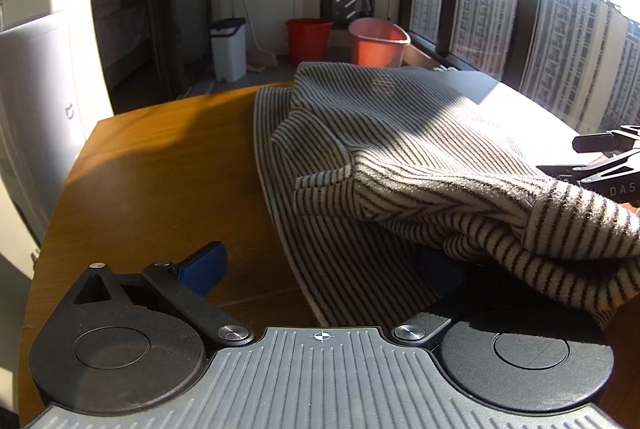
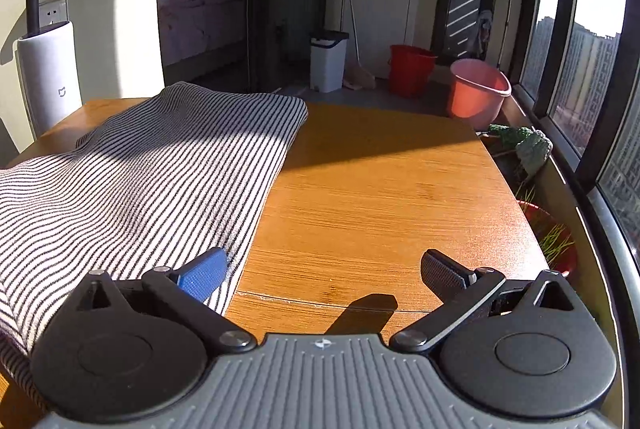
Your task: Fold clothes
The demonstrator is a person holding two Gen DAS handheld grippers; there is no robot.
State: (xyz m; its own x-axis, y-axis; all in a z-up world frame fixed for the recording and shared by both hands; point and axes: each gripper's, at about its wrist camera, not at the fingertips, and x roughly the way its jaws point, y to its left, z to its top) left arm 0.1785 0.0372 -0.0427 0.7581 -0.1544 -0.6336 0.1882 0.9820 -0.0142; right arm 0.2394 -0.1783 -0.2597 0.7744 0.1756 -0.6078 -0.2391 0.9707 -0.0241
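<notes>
A grey sweater with thin dark stripes (image 1: 400, 133) lies folded over itself on the wooden table (image 1: 160, 165). My left gripper (image 1: 320, 265) stands open at the sweater's near edge. Its left blue pad (image 1: 204, 263) is over bare wood, and its right pad (image 1: 438, 267) is mostly hidden under a thick fold draped across it. The right gripper's black arm (image 1: 600, 165) shows at the sweater's right side. In the right wrist view the sweater (image 2: 140, 169) fills the left, and my right gripper (image 2: 324, 275) is wide open with nothing between its fingers. Its left blue pad (image 2: 204, 275) hangs over the sweater's edge.
A tall white appliance (image 2: 48, 77) stands past the table's left end. On the floor beyond are a white bin (image 2: 328, 61), a broom (image 2: 356, 65), a red bucket (image 2: 410, 69) and a pink basin (image 2: 478, 93). Potted plants (image 2: 528, 145) and big windows line the right.
</notes>
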